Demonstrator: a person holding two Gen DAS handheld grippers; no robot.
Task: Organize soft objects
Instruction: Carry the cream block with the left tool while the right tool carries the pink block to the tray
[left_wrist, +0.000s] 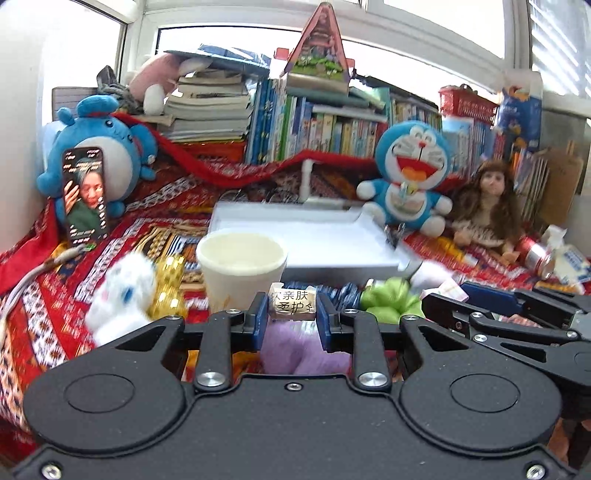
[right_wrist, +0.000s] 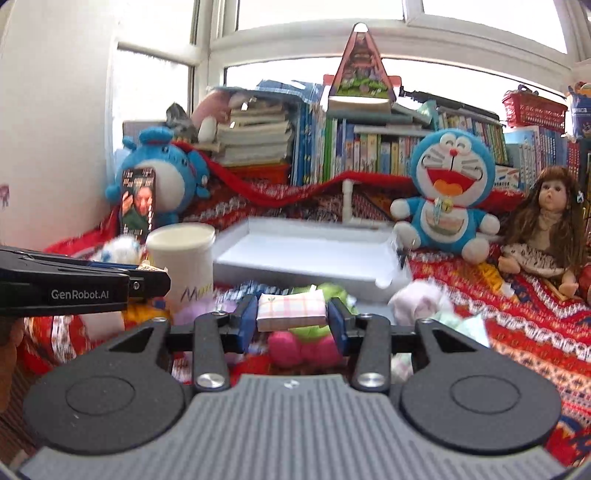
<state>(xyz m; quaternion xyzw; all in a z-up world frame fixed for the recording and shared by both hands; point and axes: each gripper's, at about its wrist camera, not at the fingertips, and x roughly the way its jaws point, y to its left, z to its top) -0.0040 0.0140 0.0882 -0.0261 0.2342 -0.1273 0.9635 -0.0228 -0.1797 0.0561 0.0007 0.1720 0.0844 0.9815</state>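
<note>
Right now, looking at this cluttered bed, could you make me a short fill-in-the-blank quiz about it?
1. The left tool grips a small ____ pack.
2. The right tool grips a pack with a ____ pattern.
3. The cup stands in front of a white ____.
4. The phone leans against a ____ plush toy.

Missing words: tissue; plaid; tray; blue

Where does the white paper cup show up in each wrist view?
Left wrist view: the white paper cup stands left of centre, just beyond the left hand-held gripper, in front of the white tray.
Right wrist view: the cup is at centre left, left of the tray.
Shared landmark: the blue cat plush behind the tray.
</note>
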